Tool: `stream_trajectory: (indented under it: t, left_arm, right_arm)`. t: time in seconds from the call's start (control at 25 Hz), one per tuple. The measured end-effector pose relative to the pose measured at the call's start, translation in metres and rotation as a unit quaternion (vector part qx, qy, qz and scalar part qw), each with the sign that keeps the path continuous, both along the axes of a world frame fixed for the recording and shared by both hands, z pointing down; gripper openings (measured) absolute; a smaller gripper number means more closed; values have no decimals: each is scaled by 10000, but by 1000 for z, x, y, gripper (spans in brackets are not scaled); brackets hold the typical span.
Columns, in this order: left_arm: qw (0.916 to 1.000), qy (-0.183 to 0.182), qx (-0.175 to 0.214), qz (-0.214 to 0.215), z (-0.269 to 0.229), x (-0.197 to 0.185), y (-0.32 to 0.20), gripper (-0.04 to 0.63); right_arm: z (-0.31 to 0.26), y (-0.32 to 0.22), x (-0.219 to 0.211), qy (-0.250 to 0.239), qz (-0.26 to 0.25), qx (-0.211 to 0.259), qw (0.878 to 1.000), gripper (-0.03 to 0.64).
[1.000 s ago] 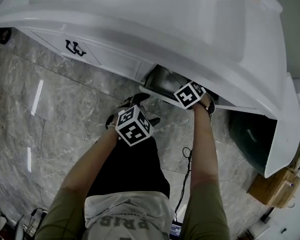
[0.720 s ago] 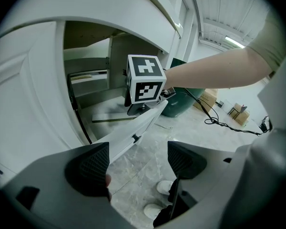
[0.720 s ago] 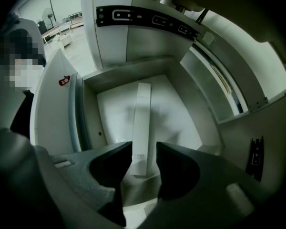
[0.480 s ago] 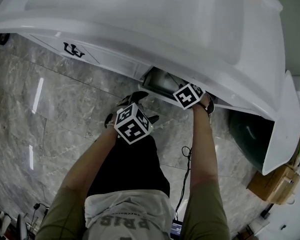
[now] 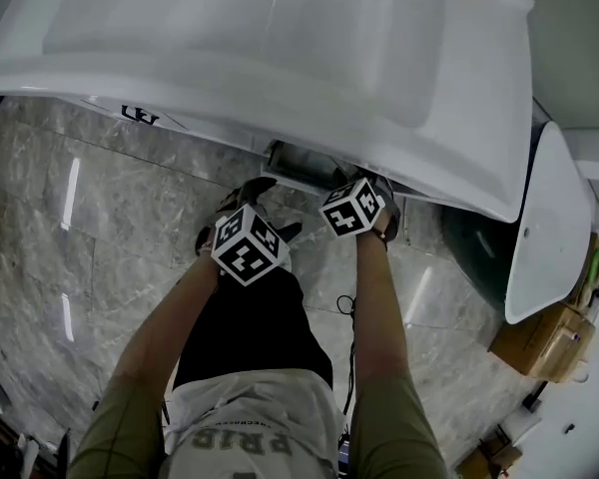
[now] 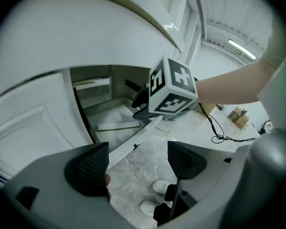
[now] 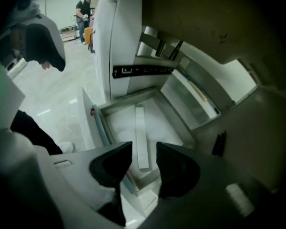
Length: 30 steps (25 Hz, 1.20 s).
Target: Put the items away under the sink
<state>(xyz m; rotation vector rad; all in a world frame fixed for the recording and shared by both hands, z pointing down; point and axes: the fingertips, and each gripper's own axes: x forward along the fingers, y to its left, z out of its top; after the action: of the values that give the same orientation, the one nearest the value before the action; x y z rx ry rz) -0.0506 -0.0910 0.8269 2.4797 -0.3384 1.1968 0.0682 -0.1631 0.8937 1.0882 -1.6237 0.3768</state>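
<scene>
Both claws have just lifted. A second ago they sat low at the cabinet's mouth; now they hang higher and closer together, tucked just under the rim of the sink (image 5: 280, 48).

The left claw (image 6: 138, 161) is released, its jaws wide apart with only marble floor (image 5: 100, 218) and the person's shoes showing between them. The right claw (image 7: 144, 151) is also released, with a narrower gap and nothing between the pads.

A long flat white strip (image 7: 141, 135) lies straight ahead of and below the right claw's tips. It rests lengthwise on the floor of the cabinet (image 7: 121, 122) under the sink, touched by neither claw. From the left claw it lies ahead and to the left, beyond the edge of the open cabinet door (image 6: 129, 144).

Both claws are empty and rising, so this item looks stowed, and the hands seem to be backing out. No other loose item shows near either claw. What remains is probably fetching anything left elsewhere, or swinging the door shut.
</scene>
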Motion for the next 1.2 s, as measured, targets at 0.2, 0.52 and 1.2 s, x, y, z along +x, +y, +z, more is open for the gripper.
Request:
stream_trajectory:
  t: [0.2, 0.52, 1.2]
  left_arm:
    - [9996, 42, 215, -187, -51, 1, -10, 370]
    - [9961, 400, 343, -701, -160, -7, -17, 370]
    - [9432, 2122, 1214, -2250, -420, -23, -33, 368]
  right_arm:
    - [-60, 19, -5, -192, 492, 715, 9960, 149]
    - [-198, 62, -13, -664, 1187, 1804, 9741, 147]
    - [-542, 105, 7, -1759, 1803, 4384, 8627, 147]
